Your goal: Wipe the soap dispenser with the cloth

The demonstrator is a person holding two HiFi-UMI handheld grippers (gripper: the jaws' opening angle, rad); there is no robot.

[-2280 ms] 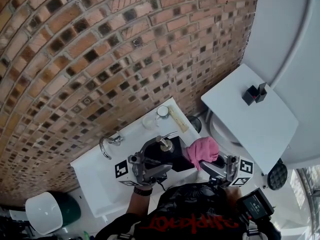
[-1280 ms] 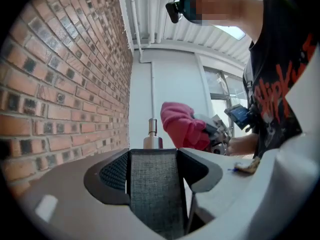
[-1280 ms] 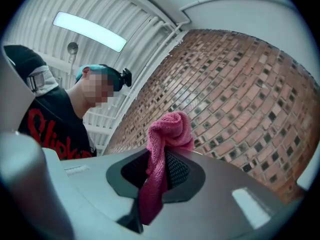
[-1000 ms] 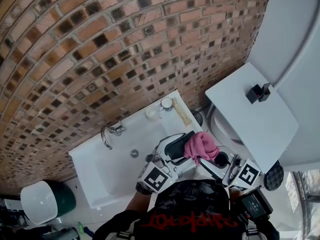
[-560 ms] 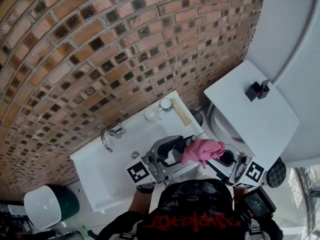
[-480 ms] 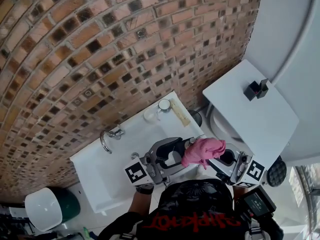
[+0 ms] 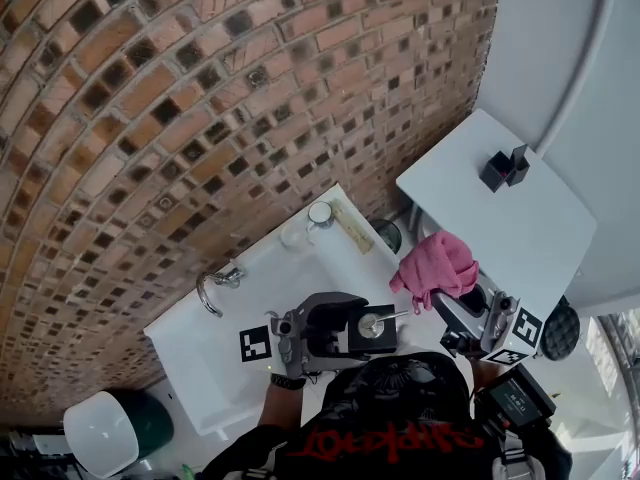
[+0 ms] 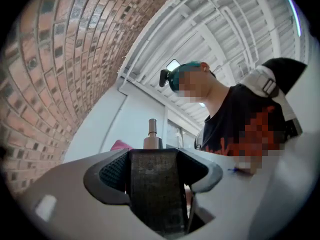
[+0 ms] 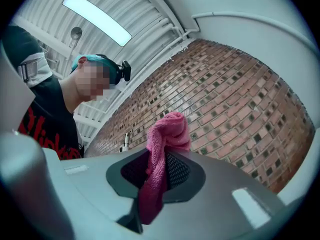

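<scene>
The soap dispenser [image 7: 345, 330], a dark block with a metal pump [image 8: 151, 132] on top, is not standing on anything: it is lifted up and hangs above the front edge of the white sink [image 7: 280, 268], toward its right front corner. The left gripper [image 7: 328, 324] carries it. Its jaws stand quite wide apart and press on the two sides of the dark body, and the pump sticks out past the tips. The pink cloth [image 7: 437, 264] is to the right of the dispenser, near it but clearly apart, with free air between them. The right gripper [image 9: 157, 171] has it, with the jaws almost together and pinching one fold, so the cloth bunches up above the tips and a tail hangs down below them. On the sink, a tap [image 7: 214, 288] stands at the back left and a small round cup [image 7: 320, 213] at the back right corner. Behind the sink is the brick wall [image 7: 200, 88], and to the right is a white table [image 7: 520, 238] with a small black object [image 7: 505, 168] near its far edge. In my judgement the task is in the middle. Both things are picked up and ready, but at this moment the cloth does not touch the dispenser, so no wiping happens now. The pictures do not tell which sides are already clean. The cloth must be brought onto the body and the pump and rubbed over them.
</scene>
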